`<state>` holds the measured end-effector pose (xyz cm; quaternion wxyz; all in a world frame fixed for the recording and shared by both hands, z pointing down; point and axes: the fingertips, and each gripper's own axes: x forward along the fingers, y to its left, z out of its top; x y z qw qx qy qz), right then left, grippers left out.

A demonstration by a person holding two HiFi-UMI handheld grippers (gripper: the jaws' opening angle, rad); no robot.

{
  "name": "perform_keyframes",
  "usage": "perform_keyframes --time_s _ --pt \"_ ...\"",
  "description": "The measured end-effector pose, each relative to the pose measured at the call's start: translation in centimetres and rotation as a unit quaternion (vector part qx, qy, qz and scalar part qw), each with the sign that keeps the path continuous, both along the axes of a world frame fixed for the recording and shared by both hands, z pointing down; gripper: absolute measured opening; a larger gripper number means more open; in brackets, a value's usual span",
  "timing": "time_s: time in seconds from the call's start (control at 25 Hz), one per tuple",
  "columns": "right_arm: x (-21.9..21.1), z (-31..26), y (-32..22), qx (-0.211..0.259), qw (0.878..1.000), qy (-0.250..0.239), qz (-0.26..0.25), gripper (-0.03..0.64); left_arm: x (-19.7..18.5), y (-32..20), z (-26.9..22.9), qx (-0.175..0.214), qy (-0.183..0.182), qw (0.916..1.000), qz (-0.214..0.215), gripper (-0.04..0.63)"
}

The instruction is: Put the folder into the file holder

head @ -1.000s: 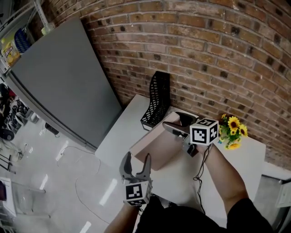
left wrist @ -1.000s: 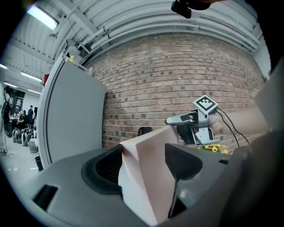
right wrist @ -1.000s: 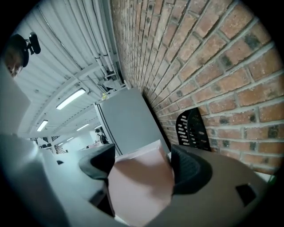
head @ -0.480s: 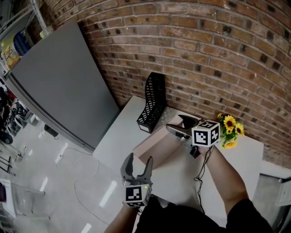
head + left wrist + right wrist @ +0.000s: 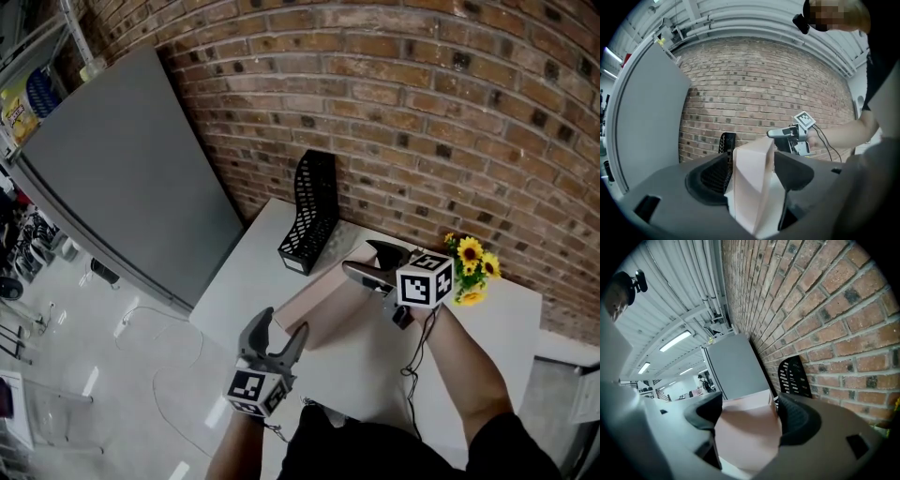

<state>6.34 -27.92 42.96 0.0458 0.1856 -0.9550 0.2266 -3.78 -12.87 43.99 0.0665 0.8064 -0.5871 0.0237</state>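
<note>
Standing open, the left tool (image 5: 277, 328): we find its two dark jaws spread wide at the near edge of the table (image 5: 251, 270), gripping nothing. In the left gripper view the near corner of the folder (image 5: 319, 298) rises in the gap between them, clear of both pads.
The right tool (image 5: 357, 255): its jaws also stand wide apart, at the far end of the folder. The right gripper view shows the pink surface filling the space between the pads, and we see neither pad pressing on it.
The folder: pale pink, it lies on the table between the two tools. Its far corner is just beside the foot of the file holder (image 5: 311, 202), and it is outside the holder.
The file holder: black mesh, it stands upright at the table's far corner, close against the brick wall (image 5: 422, 122).
The marker cubes: one rides on each tool. The right one (image 5: 424, 279) sits above the person's wrist, and the left one (image 5: 251, 389) is low in the head view.
The cable (image 5: 412, 352): black, it trails from the right tool along the forearm.
The sunflowers (image 5: 472, 267): yellow, they are at the wall, just beyond the right tool.
The surroundings: a large grey panel (image 5: 122, 159) stands to the left of the table, with a glossy floor (image 5: 112, 375) below it.
</note>
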Motion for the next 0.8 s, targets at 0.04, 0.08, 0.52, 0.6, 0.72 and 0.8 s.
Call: perform_keyframes --time_s 0.04,0.08,0.52,0.6,0.72,0.8 --pt "0.1 0.0 0.1 0.001 1.000 0.000 -0.001 0.379 0.2 -0.3 0.1 -0.003 -0.002 0.9999 0.013 0.296" --pt "0.2 0.0 0.1 0.001 1.000 0.000 -0.001 0.379 0.5 -0.6 0.1 -0.004 -0.008 0.9997 0.024 0.296" --pt "0.9 0.1 1.0 0.004 1.000 0.003 0.005 0.379 3.4 -2.9 -0.5 -0.007 -0.008 0.9960 0.089 0.295" --pt "1.1 0.1 1.2 0.005 1.000 0.004 0.008 0.379 3.8 -3.1 -0.5 -0.004 -0.022 0.9955 0.092 0.287" --pt "1.4 0.0 1.3 0.006 1.000 0.006 0.015 0.379 4.2 -3.1 -0.5 0.000 -0.039 0.9949 0.093 0.256" --pt "1.6 0.0 1.5 0.008 1.000 0.005 0.019 0.379 4.7 -2.8 -0.6 0.008 -0.052 0.9940 0.095 0.245"
